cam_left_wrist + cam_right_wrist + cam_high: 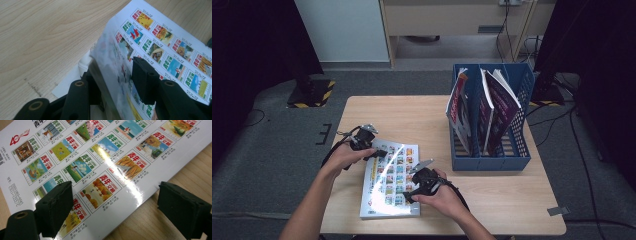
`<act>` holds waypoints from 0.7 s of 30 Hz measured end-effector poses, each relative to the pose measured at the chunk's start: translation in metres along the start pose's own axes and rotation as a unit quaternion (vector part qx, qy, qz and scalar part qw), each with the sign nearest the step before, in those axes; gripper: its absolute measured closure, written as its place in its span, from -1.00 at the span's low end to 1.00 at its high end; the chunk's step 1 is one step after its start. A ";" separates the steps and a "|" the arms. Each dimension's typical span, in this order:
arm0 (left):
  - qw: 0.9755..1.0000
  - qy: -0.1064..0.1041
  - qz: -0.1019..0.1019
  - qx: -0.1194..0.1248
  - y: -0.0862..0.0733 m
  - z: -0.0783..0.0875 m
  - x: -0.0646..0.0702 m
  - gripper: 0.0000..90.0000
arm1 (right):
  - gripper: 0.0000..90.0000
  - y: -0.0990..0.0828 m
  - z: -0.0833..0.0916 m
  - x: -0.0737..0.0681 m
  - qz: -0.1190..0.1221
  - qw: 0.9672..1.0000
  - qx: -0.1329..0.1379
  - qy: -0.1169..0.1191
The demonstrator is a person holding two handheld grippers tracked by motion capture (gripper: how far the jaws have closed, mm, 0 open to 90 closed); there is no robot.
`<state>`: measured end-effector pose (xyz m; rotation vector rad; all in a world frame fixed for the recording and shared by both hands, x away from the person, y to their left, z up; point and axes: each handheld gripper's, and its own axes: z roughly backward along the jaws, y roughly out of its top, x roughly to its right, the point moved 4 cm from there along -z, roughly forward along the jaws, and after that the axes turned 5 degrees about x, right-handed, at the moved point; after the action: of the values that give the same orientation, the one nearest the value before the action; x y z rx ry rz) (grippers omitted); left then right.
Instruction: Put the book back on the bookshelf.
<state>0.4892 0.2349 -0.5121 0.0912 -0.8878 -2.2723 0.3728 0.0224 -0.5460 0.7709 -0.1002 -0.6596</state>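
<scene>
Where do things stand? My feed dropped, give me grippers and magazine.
Left gripper shut on lifted edge of magazine. Right gripper open, jaws straddling the opposite edge. Magazine flat on table; nothing in the way.

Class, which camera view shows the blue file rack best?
The high view: the blue file rack stands whole at the table's right, several magazines upright in its compartments. The two gripper views look at the flat magazine and bare wood.
</scene>
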 end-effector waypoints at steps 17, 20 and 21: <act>1.000 0.007 -0.008 -0.011 0.005 -0.004 0.002 0.37 | -0.72 0.000 0.000 0.000 0.000 1.000 0.000 0.000; 1.000 0.007 -0.006 -0.010 0.005 -0.003 0.001 0.40 | -0.72 0.000 0.000 0.000 0.001 1.000 0.001 0.000; 1.000 0.006 -0.006 -0.010 0.005 -0.003 0.001 0.40 | -0.72 0.000 0.000 0.000 0.001 1.000 0.001 0.000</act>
<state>0.4921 0.2295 -0.5113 0.1017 -0.8598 -2.2889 0.3722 0.0226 -0.5464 0.7724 -0.1015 -0.6583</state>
